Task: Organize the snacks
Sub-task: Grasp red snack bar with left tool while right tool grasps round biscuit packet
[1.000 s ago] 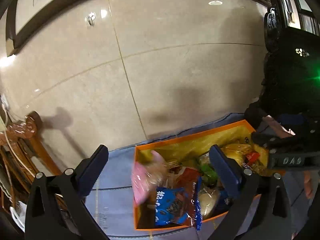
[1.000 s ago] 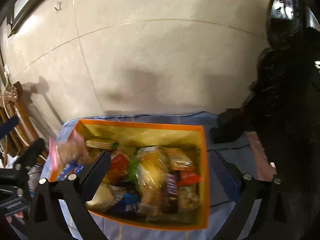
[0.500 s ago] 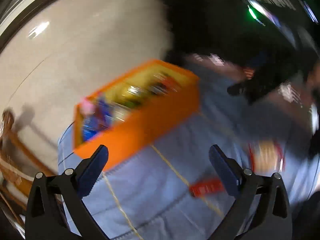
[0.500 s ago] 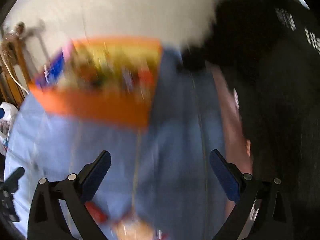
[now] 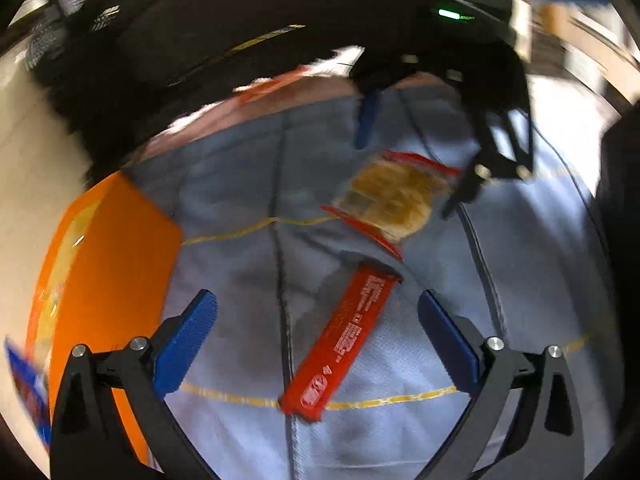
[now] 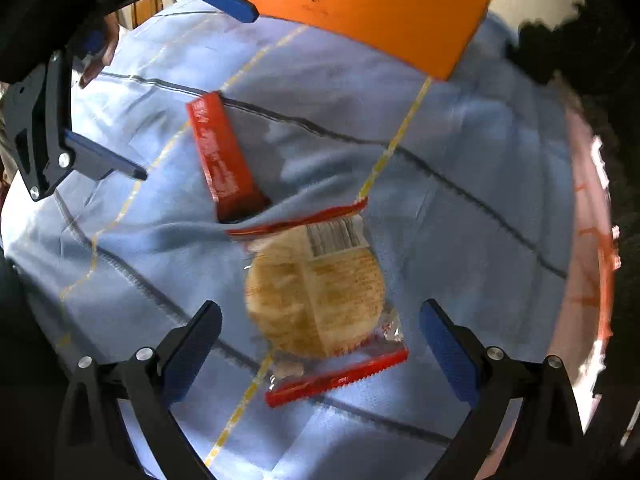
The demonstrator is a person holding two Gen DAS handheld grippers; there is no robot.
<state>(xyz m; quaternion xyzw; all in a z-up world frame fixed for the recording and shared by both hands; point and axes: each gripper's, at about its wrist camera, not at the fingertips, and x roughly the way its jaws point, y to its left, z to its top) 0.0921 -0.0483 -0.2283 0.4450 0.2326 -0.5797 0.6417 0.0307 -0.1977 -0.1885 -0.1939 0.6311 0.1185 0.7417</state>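
Observation:
A long red snack bar (image 5: 344, 340) lies on the blue cloth, between the open fingers of my left gripper (image 5: 316, 336). A round bun in a clear red-edged wrapper (image 6: 316, 300) lies between the open fingers of my right gripper (image 6: 320, 344). The bun also shows in the left wrist view (image 5: 392, 196), beyond the bar, and the bar shows in the right wrist view (image 6: 220, 156). The orange snack box (image 5: 108, 280) stands at the left, also in the right wrist view (image 6: 360, 4) at the top. Both grippers are empty.
The blue tablecloth (image 6: 460, 240) with yellow and dark lines has folds near the bar. The left gripper (image 6: 132, 80) shows at the upper left of the right wrist view; the right gripper (image 5: 480, 128) at the upper right of the left wrist view. A dark figure fills the far side.
Both grippers swung away from above the orange box and down toward the cloth. The left now frames the red bar, the right frames the wrapped bun. Both stayed open.

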